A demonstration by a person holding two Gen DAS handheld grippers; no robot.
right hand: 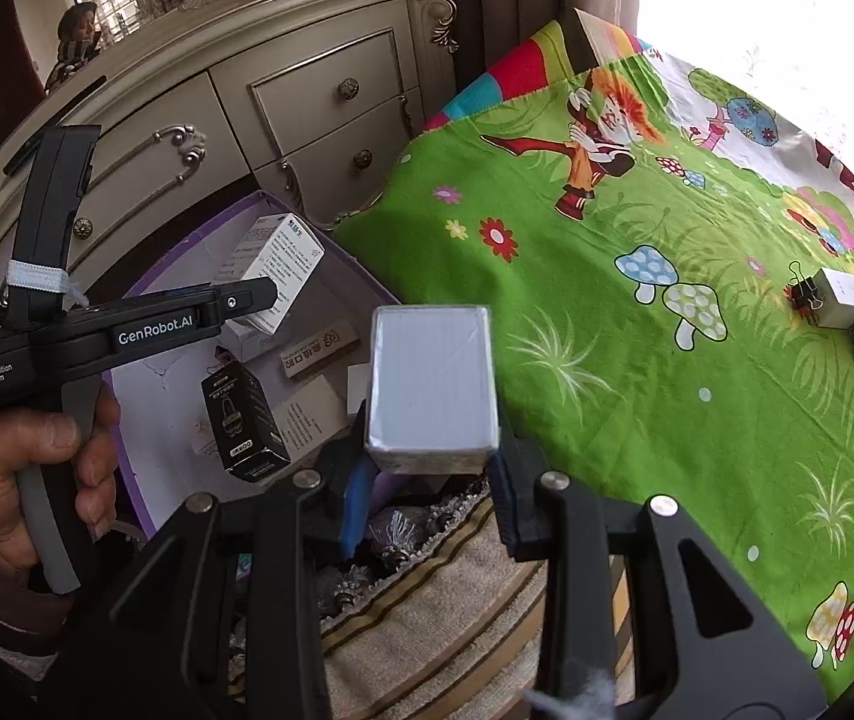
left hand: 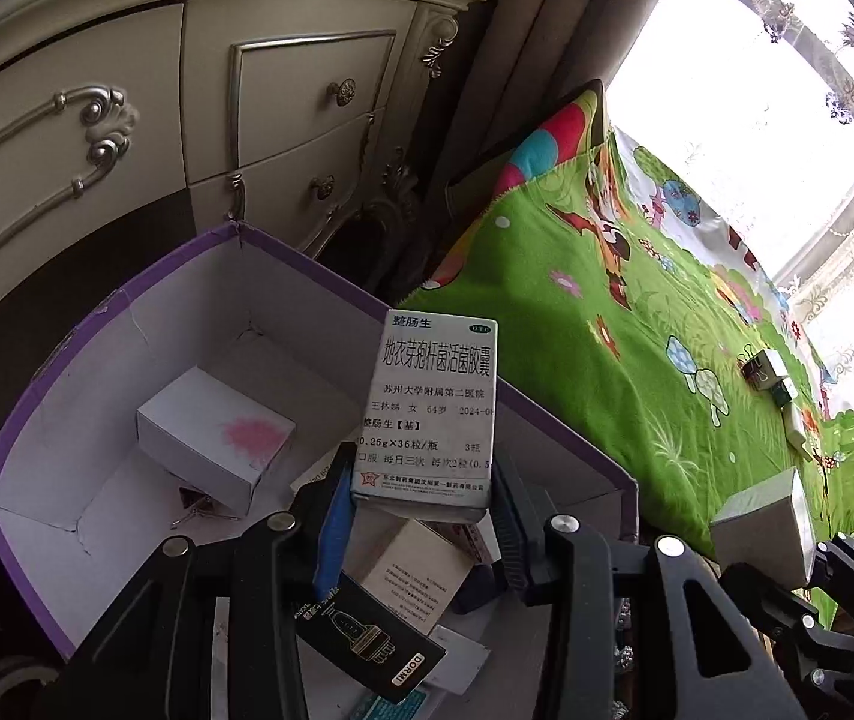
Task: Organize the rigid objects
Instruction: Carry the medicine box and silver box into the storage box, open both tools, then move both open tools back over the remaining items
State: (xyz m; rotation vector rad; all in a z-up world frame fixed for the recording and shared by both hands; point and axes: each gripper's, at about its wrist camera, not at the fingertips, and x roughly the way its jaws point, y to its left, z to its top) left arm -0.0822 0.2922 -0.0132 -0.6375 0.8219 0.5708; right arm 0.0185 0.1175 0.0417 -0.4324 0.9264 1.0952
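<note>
**Student:** Firstly, reading from the left, what sits around the purple box (left hand: 19, 438)?

**Tutor:** Left of and behind the purple box stands a cream dresser (left hand: 127, 120). Inside the box lie a white carton with a pink blot (left hand: 211, 438), a black carton (right hand: 244, 420) and a few other small packs.

**Student:** And above the box?

**Tutor:** The left gripper (left hand: 421, 492), held by a hand (right hand: 25, 480), grasps a white medicine box (left hand: 427, 414) between its fingers, upright over the box's right half.

**Student:** Right of the box?

**Tutor:** The right gripper (right hand: 430, 462) is clenched on a silver-edged white pack (right hand: 430, 384), held just right of the box's rim, near the edge of the green cartoon sheet (right hand: 607, 390). Well to the right of the box, on that sheet, rest a binder clip (right hand: 802, 294) and several small white items (right hand: 844, 297), close together.
</note>
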